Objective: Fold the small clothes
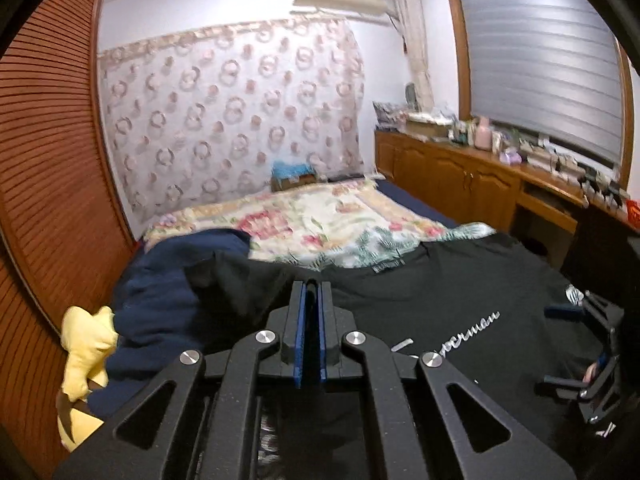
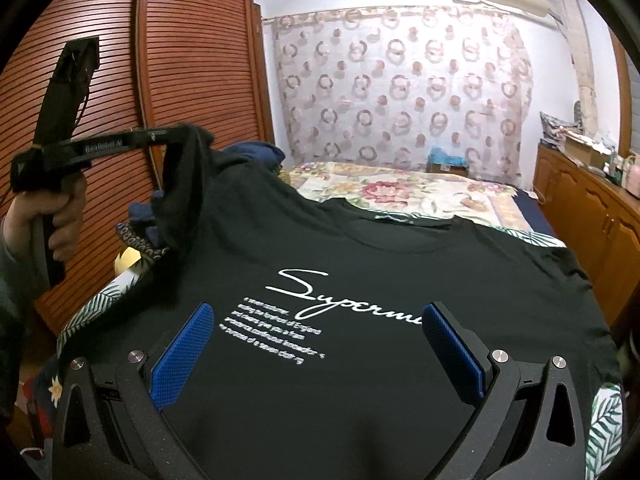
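On the bed, one black T-shirt is spread.
Its sleeve at 10 o'clock is clamped by the left gripper; the right gripper is held apart above it.

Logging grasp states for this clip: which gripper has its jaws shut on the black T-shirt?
The left gripper: it pinches the black T-shirt by its raised sleeve. The right gripper hovers open above the print.
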Tool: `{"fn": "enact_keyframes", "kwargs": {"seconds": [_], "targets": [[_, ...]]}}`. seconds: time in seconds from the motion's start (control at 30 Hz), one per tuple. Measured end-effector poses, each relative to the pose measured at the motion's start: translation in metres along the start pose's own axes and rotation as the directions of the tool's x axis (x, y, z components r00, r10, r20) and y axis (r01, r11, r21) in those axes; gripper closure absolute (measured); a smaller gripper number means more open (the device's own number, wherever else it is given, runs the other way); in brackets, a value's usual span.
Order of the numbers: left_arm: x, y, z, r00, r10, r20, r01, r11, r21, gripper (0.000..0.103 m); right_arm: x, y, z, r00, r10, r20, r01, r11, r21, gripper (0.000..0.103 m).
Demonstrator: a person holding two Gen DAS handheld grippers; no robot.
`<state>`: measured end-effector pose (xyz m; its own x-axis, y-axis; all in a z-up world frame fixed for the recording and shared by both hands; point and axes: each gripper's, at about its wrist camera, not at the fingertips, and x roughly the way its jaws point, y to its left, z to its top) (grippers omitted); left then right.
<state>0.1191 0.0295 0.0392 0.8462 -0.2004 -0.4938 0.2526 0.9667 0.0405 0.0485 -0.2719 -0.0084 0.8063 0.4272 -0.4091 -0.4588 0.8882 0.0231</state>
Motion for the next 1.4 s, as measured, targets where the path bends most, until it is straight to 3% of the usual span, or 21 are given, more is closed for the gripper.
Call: {"fn": "enact_keyframes", "kwargs": {"seconds": [0.03,0.1,0.17,0.27,0.33,0.4,0.43,0.7,0.93,1.1,1.4], "targets": [[0.002,-0.001,-0.004,1.000,-0.020,-0.013,0.020,1.000,-0.008,0.087,0.000,0.001,-0.001,1.000,-0.003,-0.001,0.003,1.000,0.003,0.000],[0.000,0.001,-0.010,0.999,-0.033,-0.012,0.032,0.999,-0.024,0.066,0.000,0.003,-0.001,1.000,-0.009,-0.003,0.009,1.000,0.008,0.000],[-0.006,-0.001,-0.015,0.999,-0.040,-0.002,0.040,0.999,-0.034,0.060,0.001,0.005,0.000,1.000,-0.014,-0.005,0.014,1.000,0.009,0.000],[-0.012,0.002,-0.023,1.000,-0.017,-0.005,0.017,0.999,-0.035,0.060,0.002,0.008,0.002,1.000,-0.011,-0.008,0.011,1.000,0.002,0.000],[-0.016,0.005,-0.027,1.000,-0.011,-0.001,0.011,0.999,-0.043,0.049,0.003,0.012,0.005,1.000,-0.001,-0.005,0.001,1.000,-0.011,0.001],[-0.022,0.010,-0.035,1.000,-0.003,0.012,0.004,0.998,-0.062,0.027,0.006,0.015,0.010,1.000,0.007,-0.005,-0.007,0.999,-0.032,0.005],[-0.025,0.012,-0.038,1.000,-0.001,0.017,0.002,0.998,-0.070,0.025,0.008,0.018,0.014,1.000,0.015,-0.007,-0.015,0.999,-0.047,0.006],[-0.042,0.034,-0.065,0.998,0.056,0.022,-0.052,0.986,-0.156,0.024,0.053,0.032,0.041,0.990,0.126,-0.068,-0.134,0.982,-0.135,0.031],[-0.045,0.041,-0.086,0.996,0.087,-0.006,-0.086,0.978,-0.189,0.024,0.110,0.039,0.064,0.965,0.213,-0.151,-0.236,0.958,-0.162,0.041],[-0.045,0.047,-0.093,0.995,0.095,-0.016,-0.096,0.973,-0.212,0.024,0.157,0.051,0.078,0.941,0.263,-0.212,-0.303,0.935,-0.186,0.058],[-0.046,0.057,-0.109,0.994,0.098,-0.039,-0.104,0.965,-0.242,0.024,0.225,0.074,0.081,0.910,0.262,-0.320,-0.338,0.917,-0.210,0.061]]}}
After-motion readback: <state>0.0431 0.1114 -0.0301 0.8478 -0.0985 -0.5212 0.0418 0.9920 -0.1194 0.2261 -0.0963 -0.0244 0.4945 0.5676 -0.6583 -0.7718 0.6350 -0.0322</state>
